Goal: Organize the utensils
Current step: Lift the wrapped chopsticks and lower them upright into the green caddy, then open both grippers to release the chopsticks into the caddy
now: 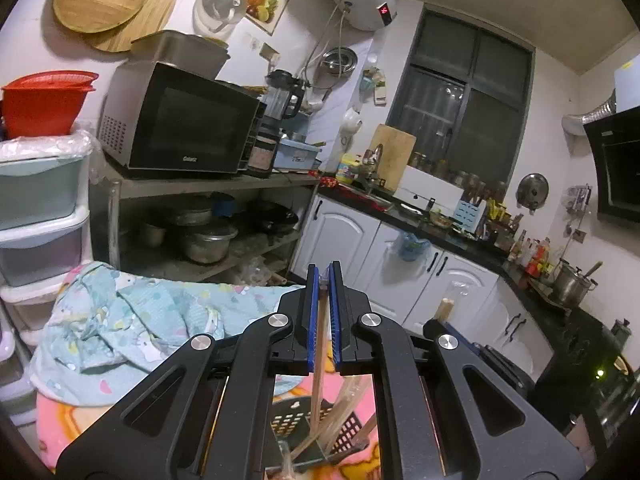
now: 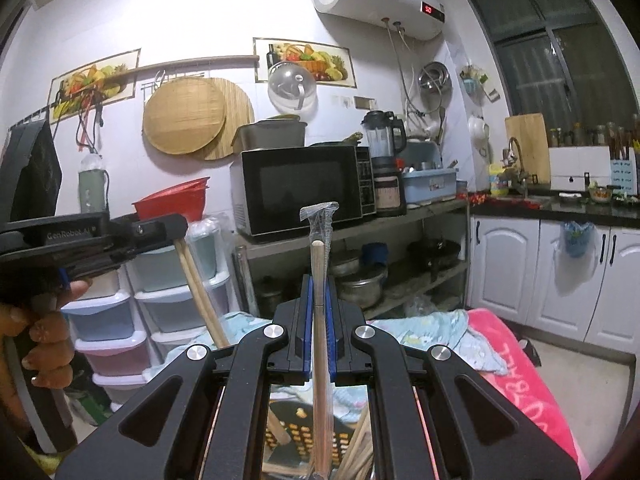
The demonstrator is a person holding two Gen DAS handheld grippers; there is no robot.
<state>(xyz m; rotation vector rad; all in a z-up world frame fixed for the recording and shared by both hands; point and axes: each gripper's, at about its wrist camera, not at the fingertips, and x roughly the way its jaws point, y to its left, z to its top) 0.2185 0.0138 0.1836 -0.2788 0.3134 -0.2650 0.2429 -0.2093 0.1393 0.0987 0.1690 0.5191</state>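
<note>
My left gripper (image 1: 324,276) is shut on a pair of wooden chopsticks (image 1: 318,368) that hang down toward a black perforated utensil basket (image 1: 298,420). In the right wrist view the left gripper (image 2: 168,232) is at the left, held by a hand, with its chopsticks (image 2: 200,292) slanting down. My right gripper (image 2: 319,284) is shut on plastic-wrapped wooden chopsticks (image 2: 320,320) that stand upright, wrapper tip above the fingers. The black basket (image 2: 296,424) lies below, with more chopsticks (image 2: 358,456) in it.
The basket rests on a pink blanket (image 2: 516,364) with a light blue cloth (image 1: 132,320) bunched behind it. Plastic drawers (image 2: 168,300) stand left, a metal rack with a microwave (image 2: 300,190) and pots behind, white cabinets (image 2: 560,276) right.
</note>
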